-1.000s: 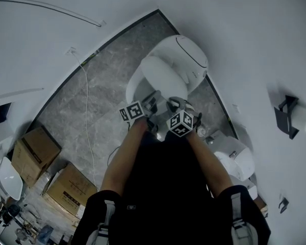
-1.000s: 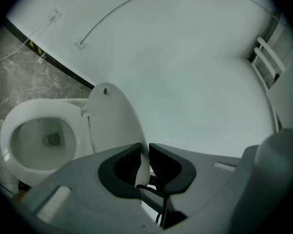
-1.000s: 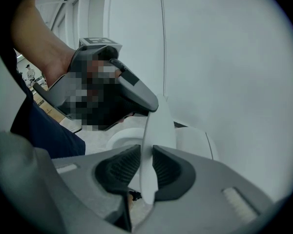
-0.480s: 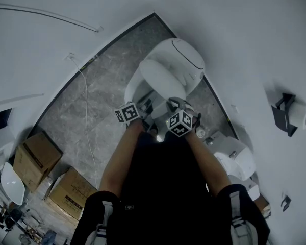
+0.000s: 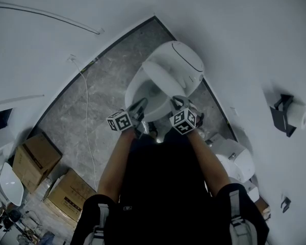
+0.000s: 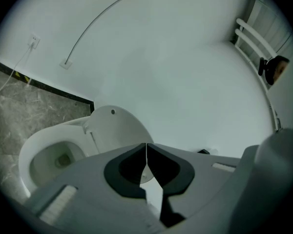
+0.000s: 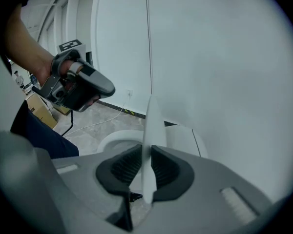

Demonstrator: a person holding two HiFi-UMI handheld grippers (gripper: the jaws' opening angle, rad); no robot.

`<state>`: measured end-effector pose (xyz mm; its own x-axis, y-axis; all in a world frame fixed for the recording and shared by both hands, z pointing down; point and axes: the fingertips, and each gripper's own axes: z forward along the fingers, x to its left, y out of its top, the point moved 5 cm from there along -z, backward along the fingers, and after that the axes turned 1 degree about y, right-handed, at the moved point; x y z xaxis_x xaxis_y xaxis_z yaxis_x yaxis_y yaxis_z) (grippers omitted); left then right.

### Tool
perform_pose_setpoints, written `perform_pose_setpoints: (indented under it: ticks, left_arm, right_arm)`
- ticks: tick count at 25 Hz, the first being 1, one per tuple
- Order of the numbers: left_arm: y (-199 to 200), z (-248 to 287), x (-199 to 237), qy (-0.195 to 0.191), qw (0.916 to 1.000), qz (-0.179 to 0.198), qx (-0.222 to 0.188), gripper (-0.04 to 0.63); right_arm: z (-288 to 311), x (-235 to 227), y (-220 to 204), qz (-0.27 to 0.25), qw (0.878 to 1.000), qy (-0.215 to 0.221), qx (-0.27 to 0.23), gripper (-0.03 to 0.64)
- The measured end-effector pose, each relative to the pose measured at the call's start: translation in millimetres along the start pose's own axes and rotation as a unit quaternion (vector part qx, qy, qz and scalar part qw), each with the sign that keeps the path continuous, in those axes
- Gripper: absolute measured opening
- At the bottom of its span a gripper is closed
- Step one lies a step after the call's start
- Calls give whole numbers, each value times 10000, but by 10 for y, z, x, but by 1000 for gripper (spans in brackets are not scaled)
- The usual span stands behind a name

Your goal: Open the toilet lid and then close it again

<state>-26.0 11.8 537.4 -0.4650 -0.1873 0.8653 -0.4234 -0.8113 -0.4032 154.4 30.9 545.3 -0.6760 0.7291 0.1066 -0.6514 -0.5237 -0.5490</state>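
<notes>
Standing over the toilet (image 5: 186, 60), the person holds 1 gripper in each hand above the open bowl (image 5: 143, 100). The toilet lid (image 5: 163, 76) is lifted from the seat and stands steeply, with its top leaning toward the back part of the toilet.

The right gripper (image 5: 176, 102) pinches the free edge of the lid. In the right gripper view the lid (image 7: 151, 126) shows edge-on as a thin white blade, and both ribbed pads (image 7: 124, 167) of the right gripper (image 7: 146, 167) press on it from the 2 sides.

The left gripper (image 5: 140, 106) is just beside the right one, on the left side of the bowl, and it does not touch the lid. In the left gripper view its jaws have just closed and now meet tip to tip (image 6: 146, 162), with nothing between them. Beyond them are the raised lid (image 6: 115, 130) and the bowl (image 6: 51, 157). The right gripper view also shows the left gripper (image 7: 100, 87) in the person's hand, at the left of the lid.

On the grey stone floor (image 5: 92, 93) a thin cable (image 5: 86, 111) runs down from the wall, and 2 cardboard boxes (image 5: 33, 154) stand at the lower left.
</notes>
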Motion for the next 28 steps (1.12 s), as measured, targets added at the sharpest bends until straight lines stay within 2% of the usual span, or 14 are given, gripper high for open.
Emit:
perform_pose_setpoints:
  ticks: [10,18,28]
  left_arm:
    - [89,-456,63,92,9994,-101,-317,12]
    - [47,-643,66,218,9996,102,-173,12]
    - [-8,-790,153,358,9991,0,-224,12]
  right_arm:
    - [-56,-327,-29,370,9988,-315,47,57]
    - [-102,-663,-55,586,9966,-565,98,44]
    - [-108,-1176,-107,814,9926,-878,209,31]
